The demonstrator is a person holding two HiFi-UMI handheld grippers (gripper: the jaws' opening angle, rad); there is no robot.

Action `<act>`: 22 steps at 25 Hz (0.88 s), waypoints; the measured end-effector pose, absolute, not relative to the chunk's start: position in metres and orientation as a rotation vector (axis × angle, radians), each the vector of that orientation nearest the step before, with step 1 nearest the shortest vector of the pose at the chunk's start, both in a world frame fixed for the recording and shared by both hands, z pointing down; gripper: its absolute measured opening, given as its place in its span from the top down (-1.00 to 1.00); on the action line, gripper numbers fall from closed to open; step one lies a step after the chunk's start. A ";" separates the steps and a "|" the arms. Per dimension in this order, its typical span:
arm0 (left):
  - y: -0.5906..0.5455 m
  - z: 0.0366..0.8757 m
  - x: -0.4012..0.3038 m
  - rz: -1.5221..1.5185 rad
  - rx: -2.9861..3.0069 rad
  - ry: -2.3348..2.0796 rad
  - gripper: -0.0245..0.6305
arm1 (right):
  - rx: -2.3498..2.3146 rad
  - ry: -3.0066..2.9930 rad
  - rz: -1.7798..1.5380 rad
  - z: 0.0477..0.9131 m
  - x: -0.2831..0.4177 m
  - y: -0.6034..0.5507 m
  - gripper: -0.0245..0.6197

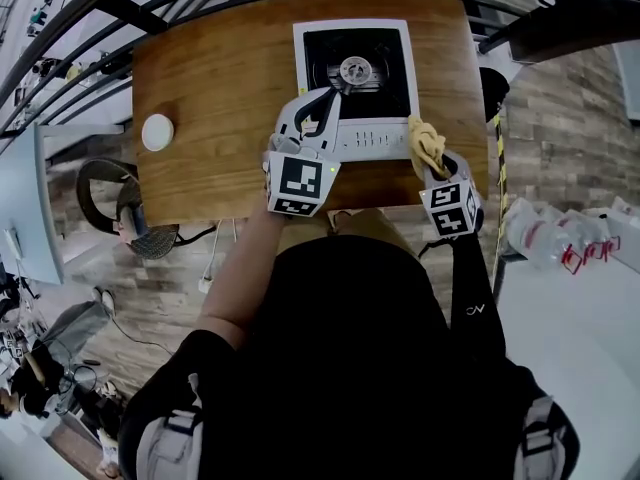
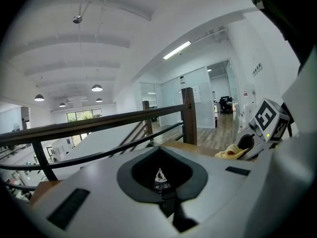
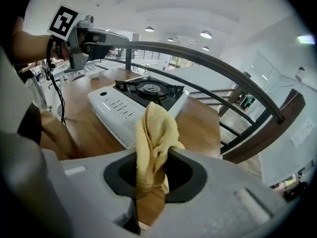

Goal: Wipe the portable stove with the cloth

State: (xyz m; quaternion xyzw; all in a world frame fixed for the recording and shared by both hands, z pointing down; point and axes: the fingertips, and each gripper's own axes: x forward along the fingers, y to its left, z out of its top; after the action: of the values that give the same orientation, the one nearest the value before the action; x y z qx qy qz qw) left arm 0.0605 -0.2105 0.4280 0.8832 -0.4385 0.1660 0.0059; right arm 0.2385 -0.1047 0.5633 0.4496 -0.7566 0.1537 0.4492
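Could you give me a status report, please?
Left gripper shut, empty, over stove front. Right gripper shut on yellow cloth, beside stove's front-right corner. White disc well aside.

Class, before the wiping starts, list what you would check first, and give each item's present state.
1. Cloth held firmly: ok, the right hand-held gripper is shut on it.
2. Cloth touching the stove: cannot tell; it sits by the front right corner.
3. Left hand-held gripper empty: ok, jaws together on nothing.
4. Left hand-held gripper clear of the wiping path: not ok, it is over the stove's front left.
5. Burner bare: ok, nothing stands on it.
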 end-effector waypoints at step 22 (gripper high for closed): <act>-0.216 0.427 -0.039 0.574 2.701 -1.425 0.91 | 0.834 -2.057 0.264 0.551 0.047 -0.116 0.67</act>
State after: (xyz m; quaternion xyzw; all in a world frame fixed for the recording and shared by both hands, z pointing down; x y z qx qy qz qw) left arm -0.0394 -0.2163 0.4268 0.8691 -0.4585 0.1847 0.0173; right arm 0.0467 -0.1159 0.5511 0.3354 -0.8274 0.1061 0.4378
